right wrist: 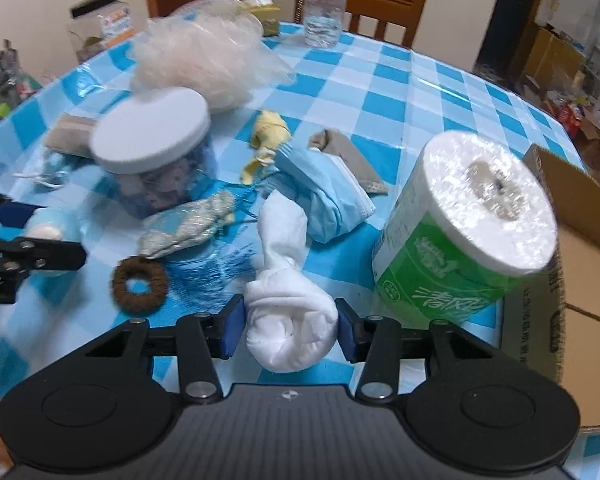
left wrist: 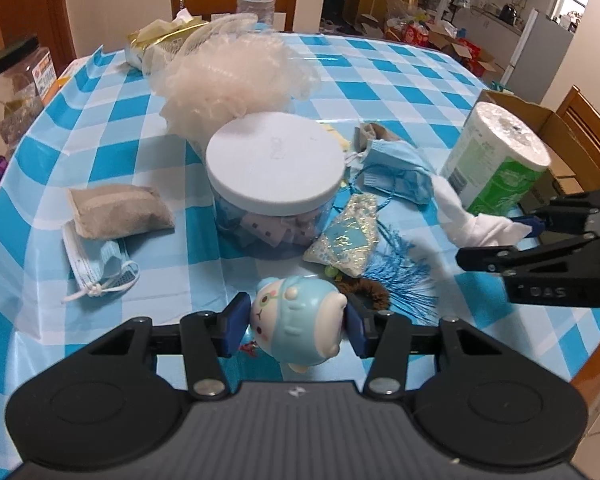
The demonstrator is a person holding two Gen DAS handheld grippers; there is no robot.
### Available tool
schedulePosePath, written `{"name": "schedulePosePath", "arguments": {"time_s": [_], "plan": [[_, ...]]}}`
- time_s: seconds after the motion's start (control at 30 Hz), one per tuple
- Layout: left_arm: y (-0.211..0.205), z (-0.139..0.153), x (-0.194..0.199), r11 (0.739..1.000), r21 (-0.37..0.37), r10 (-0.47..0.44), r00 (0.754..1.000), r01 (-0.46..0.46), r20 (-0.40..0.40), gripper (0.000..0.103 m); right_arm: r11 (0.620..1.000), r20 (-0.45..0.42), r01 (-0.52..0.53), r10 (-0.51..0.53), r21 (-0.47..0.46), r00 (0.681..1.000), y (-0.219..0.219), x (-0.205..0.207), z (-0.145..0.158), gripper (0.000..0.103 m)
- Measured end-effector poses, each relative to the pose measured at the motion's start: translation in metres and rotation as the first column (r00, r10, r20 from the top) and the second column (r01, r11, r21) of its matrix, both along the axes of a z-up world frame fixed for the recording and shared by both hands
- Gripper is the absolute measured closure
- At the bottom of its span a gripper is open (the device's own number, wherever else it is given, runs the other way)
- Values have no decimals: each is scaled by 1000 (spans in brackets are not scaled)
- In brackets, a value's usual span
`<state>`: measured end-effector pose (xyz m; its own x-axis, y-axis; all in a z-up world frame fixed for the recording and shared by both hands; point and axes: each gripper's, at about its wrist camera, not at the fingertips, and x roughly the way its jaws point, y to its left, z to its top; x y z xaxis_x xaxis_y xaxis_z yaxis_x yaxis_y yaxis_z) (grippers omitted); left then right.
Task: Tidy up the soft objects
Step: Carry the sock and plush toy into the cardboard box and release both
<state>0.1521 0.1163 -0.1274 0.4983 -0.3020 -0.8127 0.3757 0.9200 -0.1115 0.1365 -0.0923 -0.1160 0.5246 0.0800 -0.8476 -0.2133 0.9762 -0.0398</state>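
**Both grippers loaded, box waiting at the right**

The left gripper [left wrist: 296,330] holds a soft blue-and-white squishy toy [left wrist: 298,320], its jaws closed on the toy's two sides, low over the near edge of the worktop [left wrist: 380,76]. The right gripper [right wrist: 290,330] has its jaws pressed on a white sock [right wrist: 288,320], whose bunched end bulges between the pads while its tail trails back towards the blue face mask [right wrist: 332,200]. Gripping each item across its middle seems sensible: soft things sag, and a hold at the bulk keeps them from slipping out.

The cardboard box [right wrist: 580,248] stands open at the right edge of the worktop, just behind the wrapped paper roll [right wrist: 468,216], and is probably where the soft things are meant to go; it looks empty in the part that shows.

The right wrist view shows what the left one barely catches: the box's open inside, a brown hair tie [right wrist: 140,284] whole on the cloth, and a yellow rag [right wrist: 268,136] beyond the lidded jar [right wrist: 152,152]. The left wrist view alone shows a grey pouch [left wrist: 118,210] with a second mask [left wrist: 100,268] left of the jar, and gives the sharper look at the mesh bath puff [left wrist: 236,76] and the glittery sachet [left wrist: 346,240] still waiting
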Motion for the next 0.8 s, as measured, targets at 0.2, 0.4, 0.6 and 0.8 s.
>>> {"name": "schedulePosePath", "arguments": {"time_s": [0.2,0.4,0.6,0.8], "plan": [[-6,26,-9,999,27,-37,999,37,5,55,998,17,-57,56,36,998,-21,-24,43,51],[-25,58,-23,994,62,-96,995,95,14,55,999,57,-36,33,38,998,-70,-42,80,51],[-61,84,-27,988,47,-147,989,145,20,55,999,91,38,-38,2,995,-129,-49,97,51],[-107,104,-25,983,18,-186,980,185,64,55,997,119,71,-70,-8,990,-173,-46,97,51]]}}
